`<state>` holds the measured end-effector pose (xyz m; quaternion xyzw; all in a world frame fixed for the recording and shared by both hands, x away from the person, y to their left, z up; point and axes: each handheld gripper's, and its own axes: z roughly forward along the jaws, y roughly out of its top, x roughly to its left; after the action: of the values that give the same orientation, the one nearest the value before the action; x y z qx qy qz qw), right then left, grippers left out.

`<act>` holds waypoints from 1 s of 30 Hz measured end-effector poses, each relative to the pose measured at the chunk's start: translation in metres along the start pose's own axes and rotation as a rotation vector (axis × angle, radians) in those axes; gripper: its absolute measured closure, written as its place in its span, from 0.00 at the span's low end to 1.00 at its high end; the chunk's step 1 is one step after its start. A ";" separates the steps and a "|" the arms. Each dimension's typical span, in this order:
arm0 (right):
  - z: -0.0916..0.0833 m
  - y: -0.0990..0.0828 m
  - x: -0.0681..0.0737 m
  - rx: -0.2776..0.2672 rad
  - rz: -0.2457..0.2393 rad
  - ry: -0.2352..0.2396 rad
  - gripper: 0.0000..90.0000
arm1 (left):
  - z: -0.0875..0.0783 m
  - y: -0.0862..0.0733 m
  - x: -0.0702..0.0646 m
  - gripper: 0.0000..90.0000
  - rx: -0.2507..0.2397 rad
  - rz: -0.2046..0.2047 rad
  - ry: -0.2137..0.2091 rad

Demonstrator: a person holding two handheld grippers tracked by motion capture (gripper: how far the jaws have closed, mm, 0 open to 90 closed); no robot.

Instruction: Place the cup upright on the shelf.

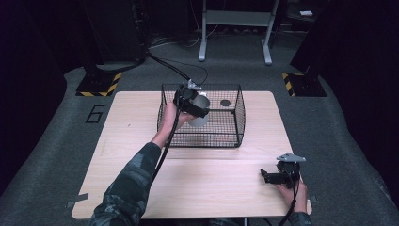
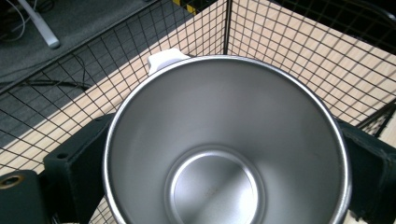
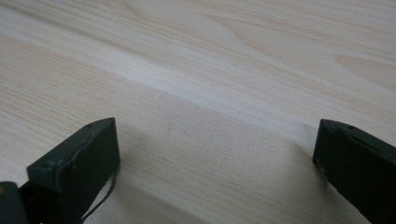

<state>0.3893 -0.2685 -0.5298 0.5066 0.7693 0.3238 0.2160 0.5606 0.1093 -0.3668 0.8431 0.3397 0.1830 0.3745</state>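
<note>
The shiny metal cup (image 2: 226,140) has nothing in it. The left gripper (image 1: 192,101) squeezes it from both sides, over the black wire basket (image 1: 237,110) on the wooden table (image 1: 127,127). A small dark round thing (image 1: 225,102) lies on the basket floor. The right gripper (image 1: 275,176) rests near the table's front edge, jaws wide apart, holding nothing.

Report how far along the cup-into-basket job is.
Done: the steel cup is picked up, clamped by the left tool and carried inside the wire basket. In hand: the cup is tilted in the grip; whether it touches the floor is unclear. Left: set it down and let go. The right tool rests open on the table.
</note>
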 end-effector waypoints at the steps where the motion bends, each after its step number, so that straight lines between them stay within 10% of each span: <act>1: 0.000 0.000 0.000 -0.001 0.000 0.001 0.00 | 0.004 -0.001 0.002 0.07 0.006 -0.006 0.002; 30: 0.000 0.000 0.001 0.001 0.003 0.002 0.00 | 0.051 -0.008 0.008 0.07 0.106 -0.044 0.013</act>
<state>0.3890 -0.2680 -0.5298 0.5074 0.7691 0.3242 0.2144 0.5908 0.0931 -0.4058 0.8528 0.3697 0.1621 0.3312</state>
